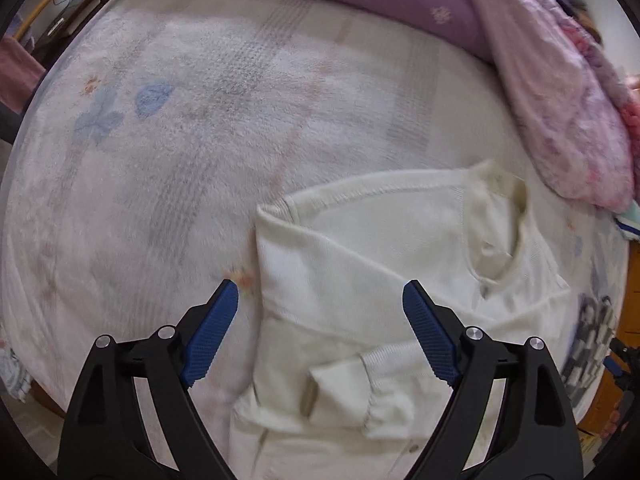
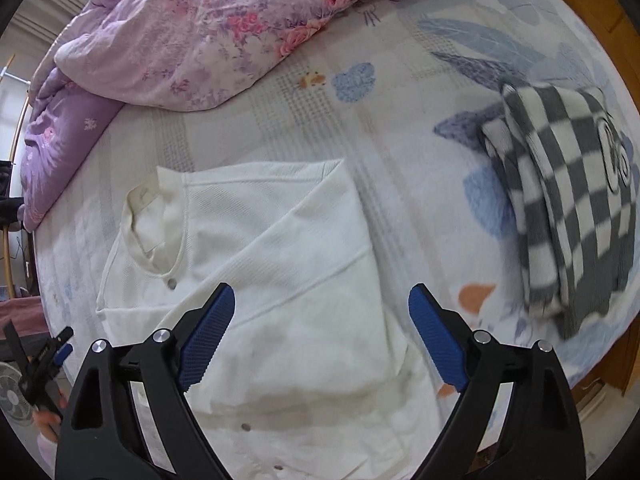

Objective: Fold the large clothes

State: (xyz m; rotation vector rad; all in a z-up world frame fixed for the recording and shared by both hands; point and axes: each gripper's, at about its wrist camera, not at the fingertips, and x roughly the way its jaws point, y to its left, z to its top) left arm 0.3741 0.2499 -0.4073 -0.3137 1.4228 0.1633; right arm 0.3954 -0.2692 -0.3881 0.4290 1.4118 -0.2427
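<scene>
Cream knitted cardigan (image 2: 280, 272), sleeves folded in, lies mid-frame on the pale floral bedspread (image 1: 180, 120); left gripper (image 1: 320, 320) and right gripper (image 2: 322, 320) hover above, jaws wide, empty.

Patterned bed (image 2: 400, 128), purple quilt (image 2: 192, 32), fan (image 2: 12, 392)

Matt ribbed knit on the white cardigan (image 2: 280, 248); fluffy, napped fleece on the bed sheet (image 1: 168, 128); soft woven checks on the folded grey-and-white blanket (image 2: 568, 200); ridged blue pads (image 1: 212, 332), matt black plastic, shiny metal pins.
</scene>
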